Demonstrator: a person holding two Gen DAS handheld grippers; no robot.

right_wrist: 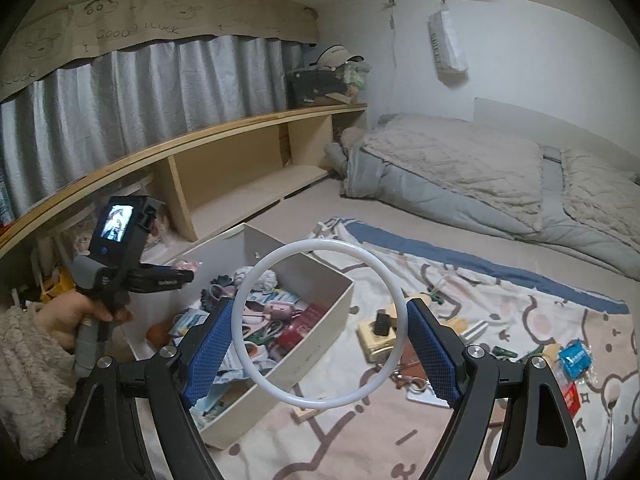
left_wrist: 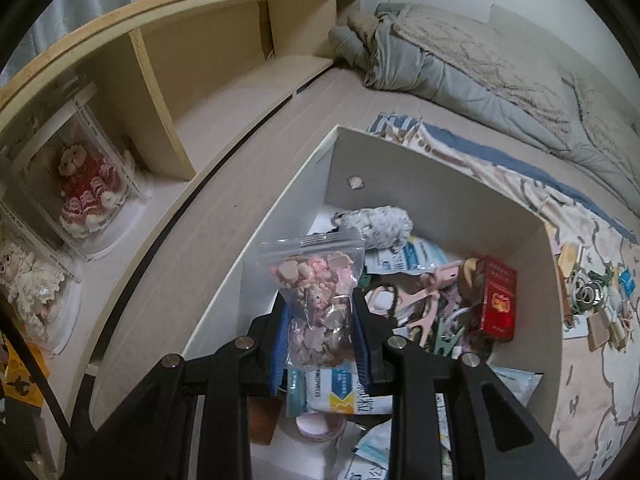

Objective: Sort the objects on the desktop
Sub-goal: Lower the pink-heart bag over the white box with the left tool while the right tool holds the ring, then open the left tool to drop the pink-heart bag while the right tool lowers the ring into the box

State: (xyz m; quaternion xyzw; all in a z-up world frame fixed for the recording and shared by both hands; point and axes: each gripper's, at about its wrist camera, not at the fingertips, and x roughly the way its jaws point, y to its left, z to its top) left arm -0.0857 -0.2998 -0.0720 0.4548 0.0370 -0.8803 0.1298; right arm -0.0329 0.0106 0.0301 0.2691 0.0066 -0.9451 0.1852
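My left gripper is shut on a clear zip bag of pink and beige trinkets, held over the white box of mixed small items. The same left gripper shows in the right wrist view, held by a hand above the white box, its bag mostly hidden. My right gripper is shut on a white plastic ring, its blue pads pressing the ring's two sides, above the box's right wall and the patterned blanket.
Loose items lie on the blanket right of the box: a yellow block, a blue packet, keys. A wooden shelf with boxed plush dolls runs along the left. A folded grey duvet lies behind.
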